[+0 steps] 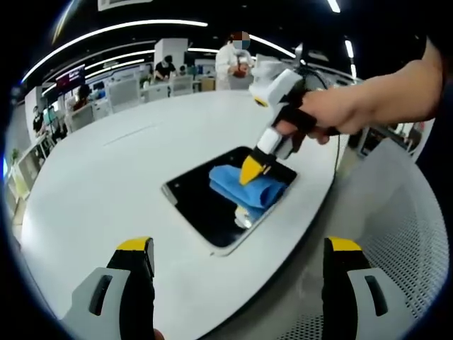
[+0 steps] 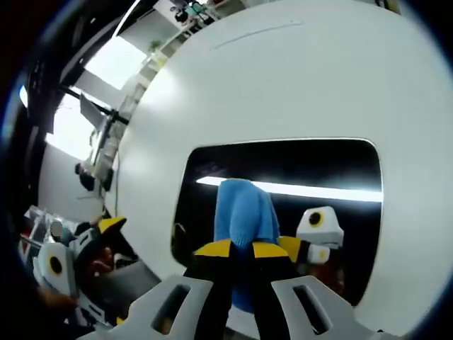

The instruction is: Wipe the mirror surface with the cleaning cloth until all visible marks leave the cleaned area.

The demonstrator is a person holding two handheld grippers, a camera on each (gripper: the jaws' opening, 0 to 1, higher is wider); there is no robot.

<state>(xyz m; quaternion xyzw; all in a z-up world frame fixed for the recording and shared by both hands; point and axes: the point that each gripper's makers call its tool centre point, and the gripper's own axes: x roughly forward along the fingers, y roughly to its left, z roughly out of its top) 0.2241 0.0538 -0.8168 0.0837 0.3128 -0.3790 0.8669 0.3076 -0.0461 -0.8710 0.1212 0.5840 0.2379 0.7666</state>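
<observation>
Large round white table [image 1: 106, 184]: broad bare surface on the far side of the mirror, reaching to the far edge.

Rectangular dark-glass mirror with rounded corners [image 1: 205, 212]: lies flat on the table, close to the table's near curved edge; narrow white strip between its long side and that edge. Ceiling lights reflected in it.

Blue folded cleaning cloth [image 1: 244, 190]: lies on the mirror, toward one short edge; dark glass open around it on the other sides.

Right gripper [image 2: 241, 249]: hand-held, yellow-tipped fingers closed together on the cloth, pressing it to the glass.

Left gripper [image 1: 237, 248]: hovers above the near table edge, fingers wide apart, holding nothing.
</observation>
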